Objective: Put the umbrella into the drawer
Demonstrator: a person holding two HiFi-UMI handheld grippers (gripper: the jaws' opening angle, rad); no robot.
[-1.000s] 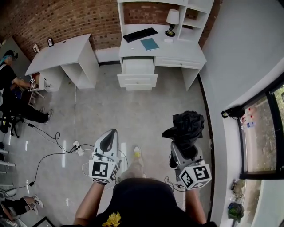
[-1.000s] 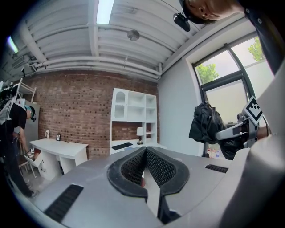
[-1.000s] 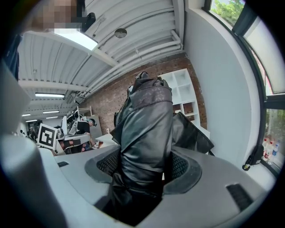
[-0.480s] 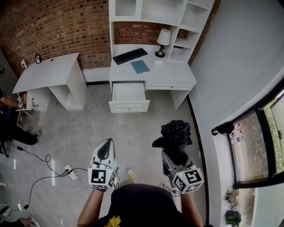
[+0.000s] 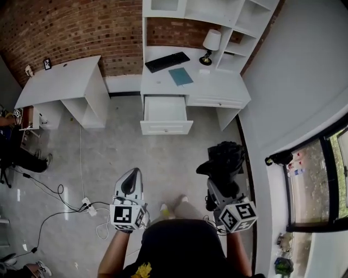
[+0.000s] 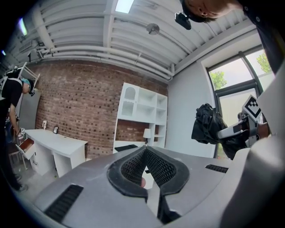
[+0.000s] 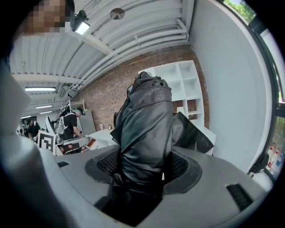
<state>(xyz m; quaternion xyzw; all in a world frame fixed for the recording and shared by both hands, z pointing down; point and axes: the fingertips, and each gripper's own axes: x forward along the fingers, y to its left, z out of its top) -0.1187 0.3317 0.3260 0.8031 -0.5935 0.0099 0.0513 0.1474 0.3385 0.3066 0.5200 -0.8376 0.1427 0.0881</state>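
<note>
A red brick wall (image 5: pixel 70 27) runs behind two white surfaces. The right surface (image 5: pixel 217 87), under a white shelf unit (image 5: pixel 228 16), carries a black keyboard (image 5: pixel 167 62) lying at a slant, a teal notebook (image 5: pixel 180 76) just beside it, and a table lamp (image 5: pixel 211 42) with a white shade near the back. The left surface (image 5: pixel 60 79) has a small framed picture (image 5: pixel 47 64) standing by the wall. On the grey floor (image 5: pixel 163 157) a white power strip (image 5: pixel 88 206) lies among loose black cables (image 5: pixel 51 193). A dark-framed window (image 5: pixel 321 179) sits in the right wall. White pipes (image 6: pixel 111 49) cross the ceiling
</note>
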